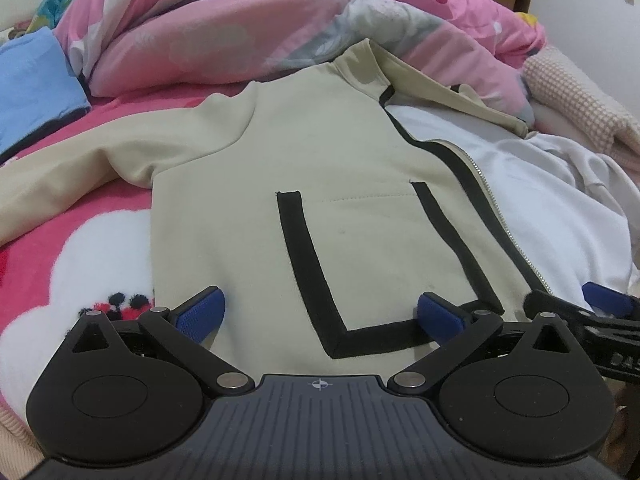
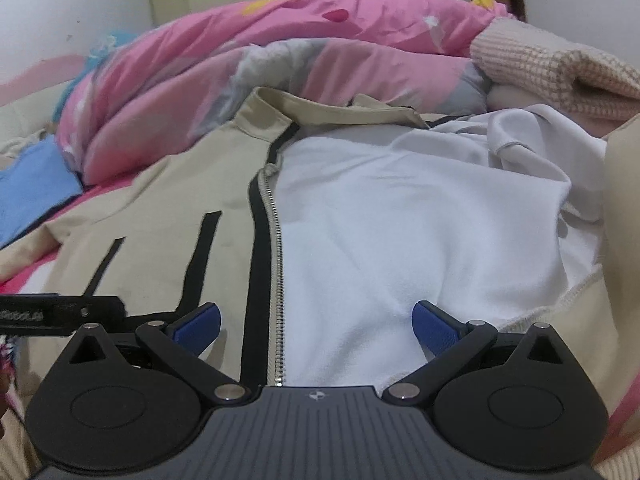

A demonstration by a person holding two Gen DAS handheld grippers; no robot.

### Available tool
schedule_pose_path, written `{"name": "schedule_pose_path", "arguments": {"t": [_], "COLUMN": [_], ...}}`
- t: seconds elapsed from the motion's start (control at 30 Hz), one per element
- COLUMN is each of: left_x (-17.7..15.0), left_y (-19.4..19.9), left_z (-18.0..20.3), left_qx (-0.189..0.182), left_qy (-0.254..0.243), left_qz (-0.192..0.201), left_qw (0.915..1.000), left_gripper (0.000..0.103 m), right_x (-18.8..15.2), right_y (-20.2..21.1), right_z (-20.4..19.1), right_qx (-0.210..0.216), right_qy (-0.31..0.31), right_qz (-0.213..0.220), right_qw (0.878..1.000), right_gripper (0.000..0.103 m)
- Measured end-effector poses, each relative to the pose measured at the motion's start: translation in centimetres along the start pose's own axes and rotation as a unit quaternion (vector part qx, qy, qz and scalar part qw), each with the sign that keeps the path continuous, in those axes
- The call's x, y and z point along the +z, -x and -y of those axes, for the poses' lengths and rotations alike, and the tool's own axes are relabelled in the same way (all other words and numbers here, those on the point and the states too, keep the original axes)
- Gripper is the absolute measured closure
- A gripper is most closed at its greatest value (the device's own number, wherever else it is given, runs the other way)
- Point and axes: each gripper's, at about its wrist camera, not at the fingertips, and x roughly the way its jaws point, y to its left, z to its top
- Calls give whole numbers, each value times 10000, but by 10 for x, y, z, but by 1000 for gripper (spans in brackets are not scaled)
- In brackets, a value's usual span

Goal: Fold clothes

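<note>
two open claws, left (image 1: pixel 320 314) and right (image 2: pixel 316 322), seemingly just above beige jacket (image 1: pixel 320 144)

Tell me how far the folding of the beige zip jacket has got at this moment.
Done: the beige zip-up jacket with black trim lies spread on the pink patterned bedspread, one front panel laid flat, the other thrown open showing white fleece lining. In hand: nothing; the left hand-held gripper and right hand-held gripper hover open. Left: sleeves and body folds.
</note>
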Motion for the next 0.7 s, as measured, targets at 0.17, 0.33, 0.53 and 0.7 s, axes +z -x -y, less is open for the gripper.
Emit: {"name": "schedule_pose_path", "arguments": {"t": [0.17,0.33,0.53,0.7], "left_x": [0,0,0,0], "left_y": [-2,-2,-3,-4], "left_z": [3,2,1,1], "left_qx": [85,88,90,107], "left_qy": [-58,-31,-35,-29], "left_qz": [3,22,50,51], "left_qw": [9999,10000,9999,9999], "left_gripper": [0,0,0,0], "right_x": [6,22,63,103], "right_y": [19,53,86,71], "right_z": [12,46,137,190], "right_qx": [250,-132,-597,-976], "right_qy": [-121,-224,-1186,-1045], "right_qz": [71,619,1329,1228], "right_qw": [9996,9977,9822,9821], "right_gripper": [0,0,0,32]}}
